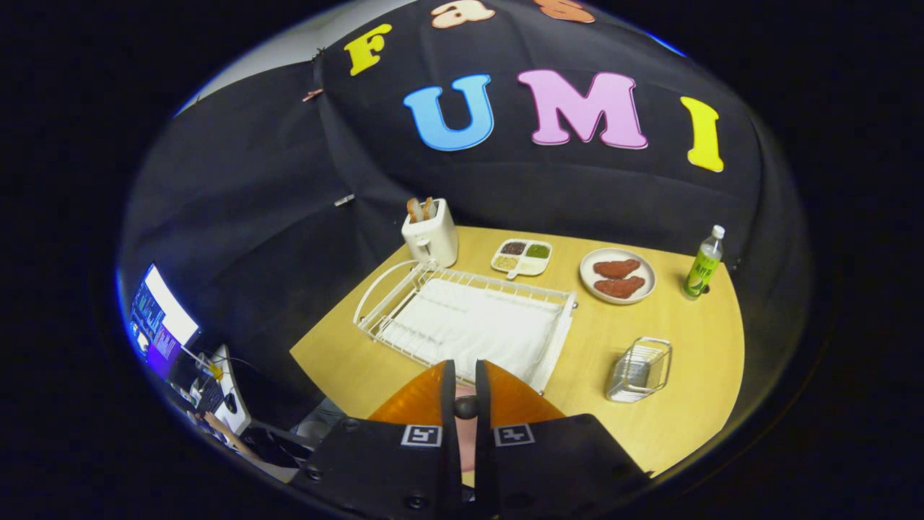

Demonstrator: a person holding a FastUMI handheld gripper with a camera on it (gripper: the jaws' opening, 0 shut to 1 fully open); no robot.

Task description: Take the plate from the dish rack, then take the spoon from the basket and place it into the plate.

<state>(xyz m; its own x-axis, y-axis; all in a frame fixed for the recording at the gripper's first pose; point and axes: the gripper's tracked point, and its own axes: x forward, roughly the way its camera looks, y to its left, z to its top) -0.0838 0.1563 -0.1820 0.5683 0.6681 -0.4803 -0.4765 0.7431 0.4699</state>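
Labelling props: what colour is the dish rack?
White, wire-framed dish rack, clearest in the gripper view.

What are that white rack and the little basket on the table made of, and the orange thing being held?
The dish rack looks like white-coated wire, thin bars around a pale mat. The basket seems bare shiny metal wire. The orange plate, gripped edge-on in the hand-held gripper, looks like glossy, slightly translucent plastic, though glass is possible.
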